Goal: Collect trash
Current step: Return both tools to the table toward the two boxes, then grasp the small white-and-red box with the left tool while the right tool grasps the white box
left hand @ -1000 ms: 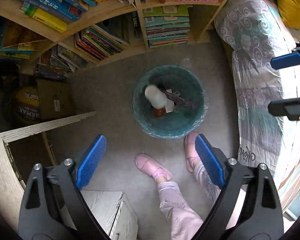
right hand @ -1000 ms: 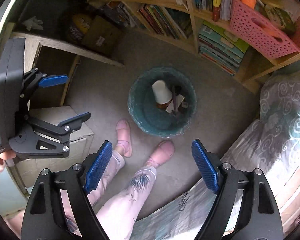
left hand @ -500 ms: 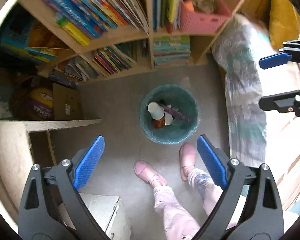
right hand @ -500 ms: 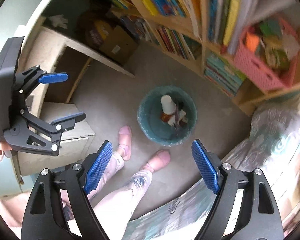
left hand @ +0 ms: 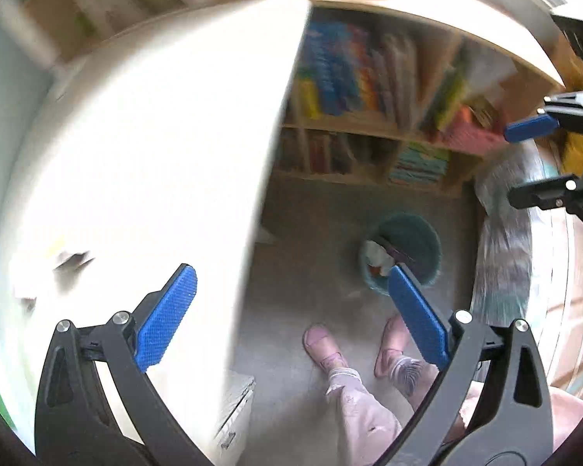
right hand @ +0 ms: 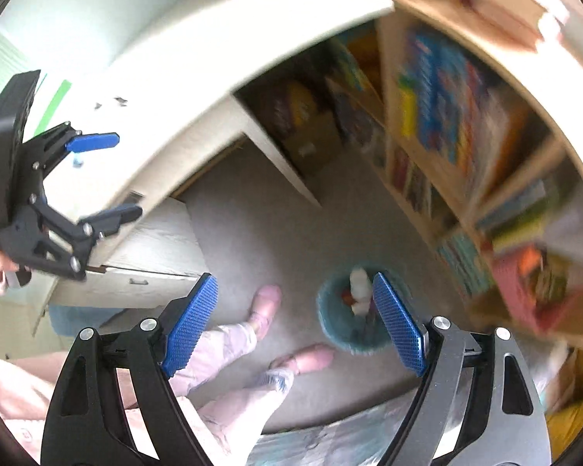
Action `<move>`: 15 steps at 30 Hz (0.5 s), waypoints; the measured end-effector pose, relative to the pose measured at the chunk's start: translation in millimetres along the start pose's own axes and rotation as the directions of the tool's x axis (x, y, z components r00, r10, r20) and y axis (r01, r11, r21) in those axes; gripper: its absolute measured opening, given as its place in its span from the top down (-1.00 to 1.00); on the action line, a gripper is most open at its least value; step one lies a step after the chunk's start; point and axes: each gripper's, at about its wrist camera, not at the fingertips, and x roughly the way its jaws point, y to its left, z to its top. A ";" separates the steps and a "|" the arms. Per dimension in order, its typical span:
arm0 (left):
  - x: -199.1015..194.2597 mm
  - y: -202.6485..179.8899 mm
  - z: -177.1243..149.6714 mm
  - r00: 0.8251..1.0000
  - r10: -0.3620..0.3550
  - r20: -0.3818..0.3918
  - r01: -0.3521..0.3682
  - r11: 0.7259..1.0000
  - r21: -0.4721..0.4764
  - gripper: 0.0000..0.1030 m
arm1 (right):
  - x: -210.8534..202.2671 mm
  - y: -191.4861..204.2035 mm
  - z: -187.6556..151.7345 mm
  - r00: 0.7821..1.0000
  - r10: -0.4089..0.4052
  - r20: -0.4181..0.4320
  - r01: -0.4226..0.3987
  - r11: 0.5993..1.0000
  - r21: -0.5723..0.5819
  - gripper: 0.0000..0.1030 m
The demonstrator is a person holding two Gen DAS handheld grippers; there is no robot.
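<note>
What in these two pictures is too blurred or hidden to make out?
- Book titles on the bookshelf: motion blur, both views.
- Small items on the white desk top: glare, left view.
- Contents of the teal bin: small, partly behind a finger of the left gripper; in the right view, behind a finger of the right gripper.

L gripper [left hand: 291, 314]: pointing steeply down, blue pads [left hand: 163, 322] wide apart, jaws have just been opening, nothing btwn them. R gripper [right hand: 295, 322]: also aimed steeply down, jaws spread wide, empty. Each shows at the edge of the other's view, L to the left, R to the right. Person's legs [right hand: 229, 380] & feet [left hand: 324, 345] below both.
</note>
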 end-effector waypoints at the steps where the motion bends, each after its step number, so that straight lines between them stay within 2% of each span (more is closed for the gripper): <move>1: -4.9 13.0 -0.6 1.000 0.009 0.003 -0.009 1.000 -0.022 -0.87 | -0.3 8.7 10.6 1.000 0.004 0.002 -0.004 1.000 -0.020 -0.59; 8: -31.2 124.2 -17.4 0.993 0.113 0.014 -0.109 0.977 -0.183 -0.87 | 8.2 71.3 86.4 0.999 0.031 0.016 -0.029 0.988 -0.152 -0.59; 15: -40.1 197.7 -39.2 0.987 0.160 0.029 -0.146 0.948 -0.284 -0.87 | 28.4 128.4 137.6 0.999 0.047 0.002 -0.045 0.974 -0.220 -0.59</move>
